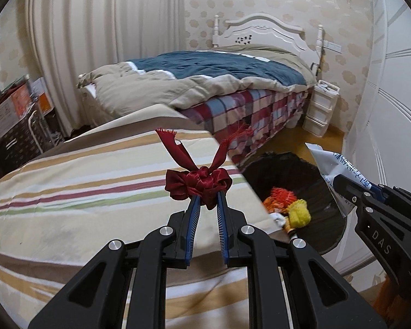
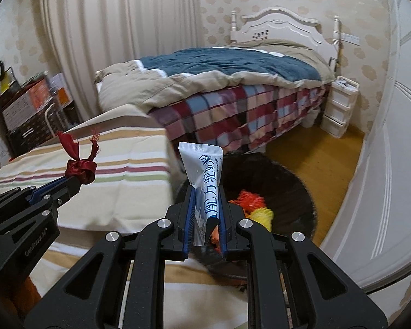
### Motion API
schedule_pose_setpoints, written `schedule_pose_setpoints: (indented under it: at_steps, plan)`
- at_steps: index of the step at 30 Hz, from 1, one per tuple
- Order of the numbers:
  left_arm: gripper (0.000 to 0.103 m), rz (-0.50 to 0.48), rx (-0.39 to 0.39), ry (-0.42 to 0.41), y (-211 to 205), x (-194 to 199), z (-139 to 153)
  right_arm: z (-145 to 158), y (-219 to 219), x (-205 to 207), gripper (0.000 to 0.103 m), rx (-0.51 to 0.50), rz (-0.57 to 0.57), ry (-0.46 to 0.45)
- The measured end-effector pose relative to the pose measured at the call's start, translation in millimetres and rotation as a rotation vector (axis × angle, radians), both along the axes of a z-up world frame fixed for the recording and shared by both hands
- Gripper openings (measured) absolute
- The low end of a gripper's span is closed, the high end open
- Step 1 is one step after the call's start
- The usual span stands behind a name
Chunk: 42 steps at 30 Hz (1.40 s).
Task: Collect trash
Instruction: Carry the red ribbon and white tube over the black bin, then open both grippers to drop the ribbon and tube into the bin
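My right tongs point(image 1: 339, 182) carry "DAS" on their black body; my left tongs point(image 2: 78, 178) show a small brand mark, too blurred to read. The packet point(image 2: 205, 181) between my right tongs bears blue characters I cannot read.

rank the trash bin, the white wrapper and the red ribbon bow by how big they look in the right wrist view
1. trash bin, largest, though partly hidden behind the right gripper.
2. white wrapper, held close to the lens, so it looks bigger than it likely is.
3. red ribbon bow, smallest, in the left gripper.

right tool point(image 2: 205, 192) clamps white packet point(image 2: 204, 170) | above black bin point(image 2: 293, 189) | left tool point(image 2: 76, 181) grips red ribbon point(image 2: 79, 168)
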<state>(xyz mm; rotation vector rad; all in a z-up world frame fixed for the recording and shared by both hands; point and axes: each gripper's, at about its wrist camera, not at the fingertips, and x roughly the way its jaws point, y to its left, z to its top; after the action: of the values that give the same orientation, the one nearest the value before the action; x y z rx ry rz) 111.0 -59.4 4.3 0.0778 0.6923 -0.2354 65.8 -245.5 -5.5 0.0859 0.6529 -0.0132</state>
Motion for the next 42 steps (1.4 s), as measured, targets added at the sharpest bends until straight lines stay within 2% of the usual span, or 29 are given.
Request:
schedule_pose_setpoints:
  at_steps: [9, 20, 32, 38, 42]
  plan:
    - [0.016, -0.064, 0.014, -0.008, -43, 18, -3, -8, -37, 12, 0.015, 0.005, -0.067, 0.001]
    - [0.016, -0.094, 0.061, 0.024, -88, 50, -25, -28, -66, 34, 0.015, 0.022, -0.112, 0.029]
    - [0.016, -0.097, 0.087, 0.059, -112, 72, -39, -46, -86, 54, 0.015, 0.036, -0.139, 0.069]
    - [0.020, -0.093, 0.090, 0.084, -116, 79, -46, -56, -91, 60, 0.019, 0.043, -0.148, 0.090]
    - [0.029, -0.099, 0.102, 0.086, -118, 79, -49, -59, -92, 62, 0.025, 0.038, -0.161, 0.089]
